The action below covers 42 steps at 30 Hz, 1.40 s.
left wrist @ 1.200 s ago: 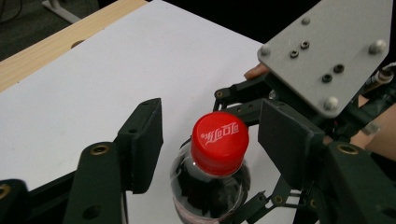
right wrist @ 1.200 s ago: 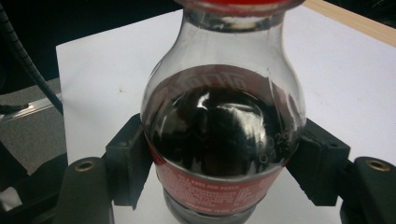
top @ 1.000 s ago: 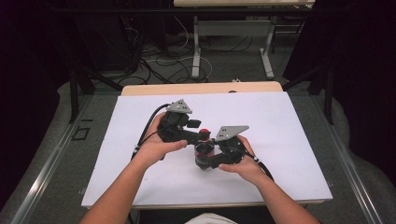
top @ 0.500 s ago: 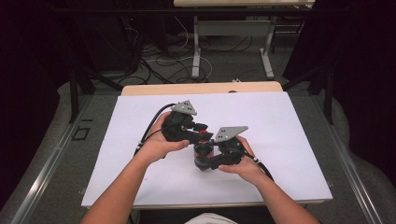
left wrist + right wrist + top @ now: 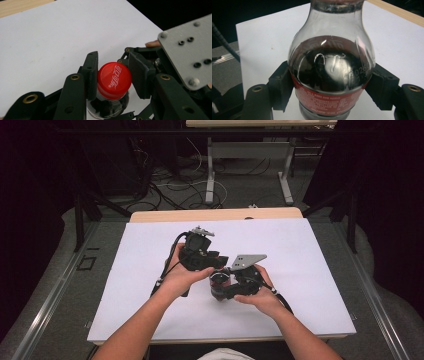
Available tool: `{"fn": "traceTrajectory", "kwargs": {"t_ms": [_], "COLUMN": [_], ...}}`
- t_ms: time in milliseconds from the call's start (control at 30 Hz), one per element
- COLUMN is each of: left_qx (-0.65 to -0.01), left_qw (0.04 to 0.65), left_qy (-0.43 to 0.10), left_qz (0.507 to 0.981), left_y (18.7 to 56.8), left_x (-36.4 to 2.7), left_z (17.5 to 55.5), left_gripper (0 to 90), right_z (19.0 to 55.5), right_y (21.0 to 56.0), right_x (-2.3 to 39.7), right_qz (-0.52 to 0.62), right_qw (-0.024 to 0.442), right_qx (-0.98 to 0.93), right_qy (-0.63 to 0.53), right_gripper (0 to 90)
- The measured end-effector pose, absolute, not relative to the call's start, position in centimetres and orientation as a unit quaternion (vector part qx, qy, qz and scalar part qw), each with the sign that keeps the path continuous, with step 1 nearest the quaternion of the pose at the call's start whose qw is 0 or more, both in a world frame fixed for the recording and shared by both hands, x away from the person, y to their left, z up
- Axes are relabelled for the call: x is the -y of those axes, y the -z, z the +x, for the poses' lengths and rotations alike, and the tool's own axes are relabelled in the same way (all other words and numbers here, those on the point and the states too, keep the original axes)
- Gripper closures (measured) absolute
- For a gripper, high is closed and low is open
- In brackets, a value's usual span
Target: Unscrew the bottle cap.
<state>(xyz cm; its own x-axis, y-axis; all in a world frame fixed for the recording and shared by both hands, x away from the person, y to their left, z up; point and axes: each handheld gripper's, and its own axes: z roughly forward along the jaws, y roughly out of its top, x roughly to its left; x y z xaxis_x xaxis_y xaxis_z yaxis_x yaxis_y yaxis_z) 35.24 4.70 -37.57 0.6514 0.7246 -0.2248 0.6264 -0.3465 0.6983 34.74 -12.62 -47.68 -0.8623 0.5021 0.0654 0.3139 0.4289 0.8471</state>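
A small cola bottle (image 5: 331, 67) with dark liquid, a red label and a red cap (image 5: 114, 79) stands on the white table (image 5: 300, 270). My right gripper (image 5: 331, 87) is shut on its body, one pad (image 5: 279, 86) on each side at label height. My left gripper (image 5: 116, 75) comes at the top from above, its pads (image 5: 92, 72) closed against both sides of the cap. In the high view the bottle (image 5: 218, 284) is mostly hidden between the left gripper (image 5: 214, 269) and the right gripper (image 5: 224, 291), near the table's middle.
The right gripper's grey plate (image 5: 187, 57) stands close to the left gripper's jaws. A wooden table edge (image 5: 215, 214) runs along the far side. Beyond it, cables and metal table legs (image 5: 210, 170) lie on the floor.
My left gripper has shifted slightly right and tipped over the bottle's top. The right hand and the bottle have stayed put.
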Motion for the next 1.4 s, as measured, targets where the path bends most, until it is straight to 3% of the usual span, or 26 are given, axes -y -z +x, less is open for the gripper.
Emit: {"fn": "traceTrajectory", "kwargs": {"t_ms": [233, 267, 433, 633, 1100, 1400], "left_qx": [-0.422, -0.417, -0.365, -0.291, -0.247, -0.243], "left_qw": [0.392, 0.403, 0.435, 0.456, 0.444, 0.434], "left_qy": [-0.054, -0.048, -0.061, -0.043, -0.025, -0.022], "left_qz": [0.815, 0.813, 0.821, 0.840, 0.861, 0.867], "left_y": [37.4, 37.4, 37.0, 36.9, 38.0, 38.2], "left_x": [-4.4, -4.5, -5.6, -6.8, -7.6, -6.4], "left_z": [35.4, 35.5, 35.8, 35.9, 36.8, 36.6], "left_gripper": [60.9, 57.3, 44.0, 39.8, 44.5, 59.4], "right_z": [34.8, 34.8, 34.9, 34.9, 34.5, 34.6], "right_y": [47.7, 47.7, 47.7, 47.6, 47.5, 47.7], "right_x": [12.8, 12.8, 12.9, 12.9, 12.6, 12.6], "right_qz": [0.248, 0.247, 0.247, 0.234, 0.223, 0.222], "right_qw": [0.100, 0.105, 0.104, 0.095, 0.084, 0.086], "right_qx": [-0.839, -0.837, -0.836, -0.836, -0.844, -0.846], "right_qy": [-0.473, -0.476, -0.478, -0.488, -0.480, -0.478], "right_gripper": [29.8, 29.8, 29.8, 29.8, 29.8, 29.8]}}
